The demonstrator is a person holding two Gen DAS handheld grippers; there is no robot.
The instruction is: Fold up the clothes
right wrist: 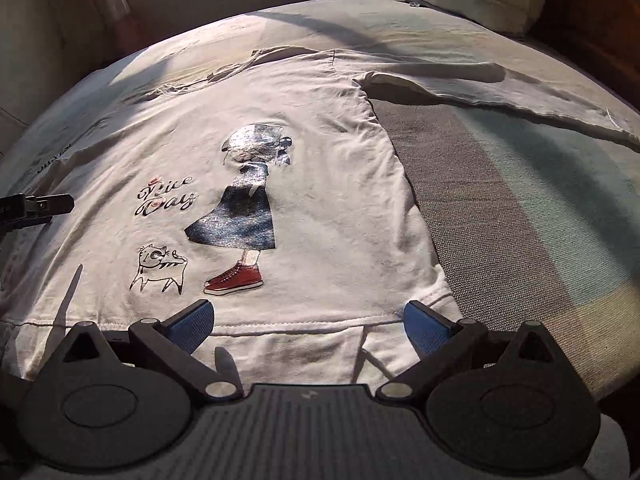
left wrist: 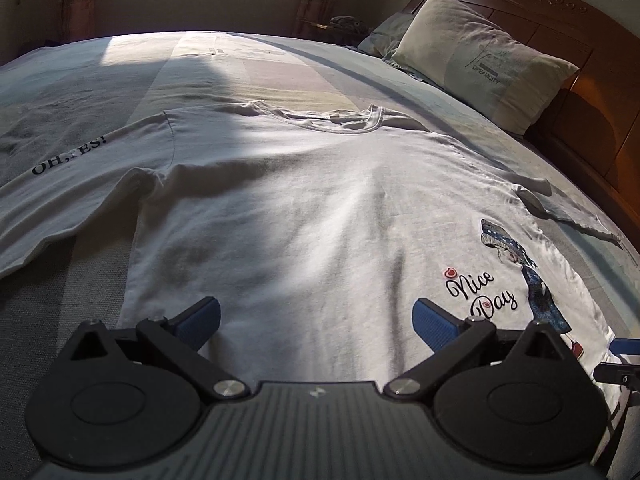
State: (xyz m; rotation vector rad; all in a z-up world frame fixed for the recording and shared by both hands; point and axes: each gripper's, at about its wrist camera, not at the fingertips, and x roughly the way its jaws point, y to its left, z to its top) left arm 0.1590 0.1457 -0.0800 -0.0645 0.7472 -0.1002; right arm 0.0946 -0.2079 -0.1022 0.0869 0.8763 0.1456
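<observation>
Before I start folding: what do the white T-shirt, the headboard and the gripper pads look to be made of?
White T-shirt: thin, soft knit, probably cotton jersey; it lies limp with fine wrinkles and a stitched hem. Its print looks slightly shiny.
Headboard: reddish-brown wood, glossy varnish, carved trim on top.
Left gripper and right gripper pads: blue, finely ribbed, likely rubber or soft plastic; the arms look like matte black plastic.

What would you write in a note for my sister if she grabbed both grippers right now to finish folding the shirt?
Left gripper: open, holding nothing, over the lower part of the white T-shirt.
Right gripper: open, holding nothing, at the hem near the shirt's right bottom corner.
The shirt lies flat on the bed, print side up, both sleeves spread out, collar at the far end. The pillow is off to the side by the headboard.
Done: shirt laid out. Left: every fold.
</observation>
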